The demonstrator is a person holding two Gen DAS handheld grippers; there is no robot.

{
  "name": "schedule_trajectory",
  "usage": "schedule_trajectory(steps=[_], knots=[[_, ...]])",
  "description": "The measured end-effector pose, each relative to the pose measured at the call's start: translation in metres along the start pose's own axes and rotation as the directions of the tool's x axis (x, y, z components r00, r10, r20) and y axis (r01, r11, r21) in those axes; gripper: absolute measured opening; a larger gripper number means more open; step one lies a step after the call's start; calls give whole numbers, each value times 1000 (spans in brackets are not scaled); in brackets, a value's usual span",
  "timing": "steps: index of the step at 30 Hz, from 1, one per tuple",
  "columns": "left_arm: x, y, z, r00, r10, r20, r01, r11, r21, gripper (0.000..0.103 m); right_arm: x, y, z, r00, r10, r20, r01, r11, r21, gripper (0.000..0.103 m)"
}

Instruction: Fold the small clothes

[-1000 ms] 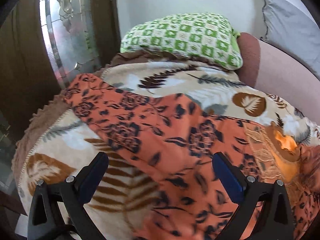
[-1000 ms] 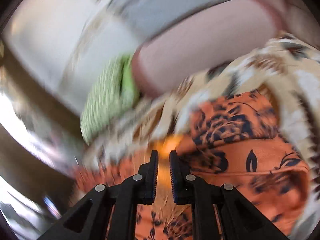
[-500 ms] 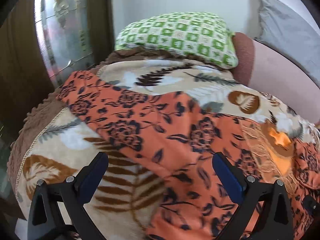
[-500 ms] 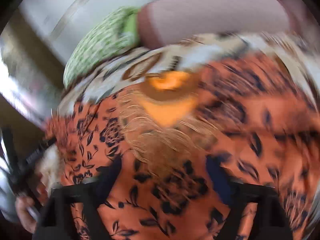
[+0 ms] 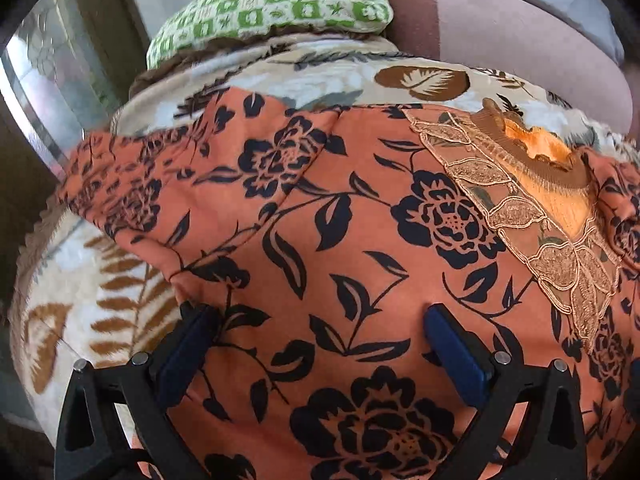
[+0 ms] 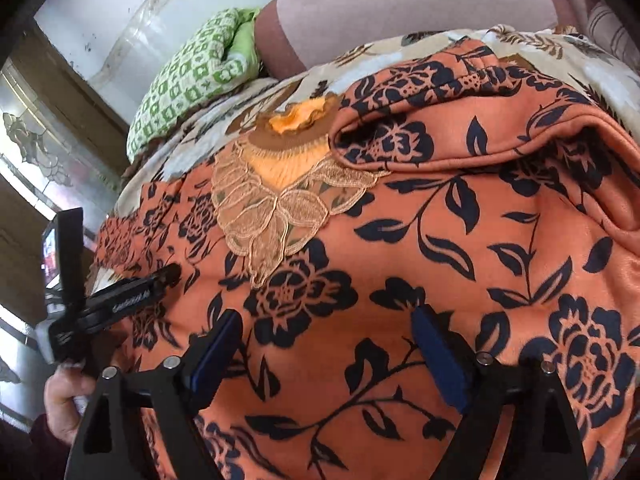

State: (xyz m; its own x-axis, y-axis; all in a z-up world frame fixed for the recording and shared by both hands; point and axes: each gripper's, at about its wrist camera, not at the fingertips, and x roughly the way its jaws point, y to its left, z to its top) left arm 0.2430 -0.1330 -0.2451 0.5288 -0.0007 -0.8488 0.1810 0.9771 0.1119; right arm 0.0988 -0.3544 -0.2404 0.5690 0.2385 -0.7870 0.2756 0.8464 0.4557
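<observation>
An orange garment with a black flower print (image 5: 340, 240) lies spread on a leaf-patterned blanket (image 5: 120, 288). Its neckline has a brown collar and gold lace panel (image 5: 532, 216), also in the right wrist view (image 6: 276, 200). The right sleeve (image 6: 500, 120) lies folded over the body. The left sleeve (image 5: 132, 176) stretches out to the left. My left gripper (image 5: 316, 320) is open, low over the garment's left side. My right gripper (image 6: 326, 328) is open, low over the garment (image 6: 440, 260) below the lace. The left gripper's body (image 6: 120, 300) shows at the left of the right wrist view.
A green checked pillow (image 5: 272, 8) lies at the head of the bed, next to a pink bolster (image 5: 500, 32). A glass door panel (image 5: 44, 92) stands at the left. The blanket's edge drops off at the left (image 5: 24, 264).
My right gripper opened and let go of the sleeve, then dropped low over the garment's middle. My left gripper moved forward and right, closer over the garment.
</observation>
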Motion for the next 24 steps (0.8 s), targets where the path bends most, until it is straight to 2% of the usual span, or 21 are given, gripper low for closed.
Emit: schedule_trajectory(steps=[2,4,7,9,10,12,14,16,19,22,24], knots=[[1,7,-7,999,-34,13,34,999,-36,103,-31,-21,2,1000,21,10,-21,998,58,84],[-2,4,-17,999,-17,42,18,1000,-16,103,-60,-34,6,993,33,116,-47,991,122,83],[-9,0,-23,1000,12,26,-12,1000,6,103,-94,-62,11,959,83,271,-146,964,221,83],[-17,-4,-18,1000,28,-14,-28,1000,8,102,-99,-77,12,934,119,336,-215,940,265,83],[-28,-10,-15,1000,9,-6,-9,1000,17,102,-100,-87,12,922,131,364,-246,925,289,82],[-60,-29,-9,995,-18,101,13,998,55,102,-94,-105,9,902,160,402,-312,883,351,80],[-85,-57,-1,980,-39,195,16,993,116,102,-83,-124,4,882,206,425,-407,787,463,80],[-102,-93,10,966,-88,245,42,982,185,103,-81,-136,2,843,254,474,-499,697,514,80],[-99,-148,26,965,-133,225,68,959,275,103,-87,-140,2,809,269,524,-551,658,513,80],[-84,-192,31,966,-109,236,27,945,325,103,-96,-152,5,775,281,566,-597,619,510,80],[-75,-213,34,963,-97,251,4,937,349,103,-99,-162,7,767,285,575,-611,597,520,80]])
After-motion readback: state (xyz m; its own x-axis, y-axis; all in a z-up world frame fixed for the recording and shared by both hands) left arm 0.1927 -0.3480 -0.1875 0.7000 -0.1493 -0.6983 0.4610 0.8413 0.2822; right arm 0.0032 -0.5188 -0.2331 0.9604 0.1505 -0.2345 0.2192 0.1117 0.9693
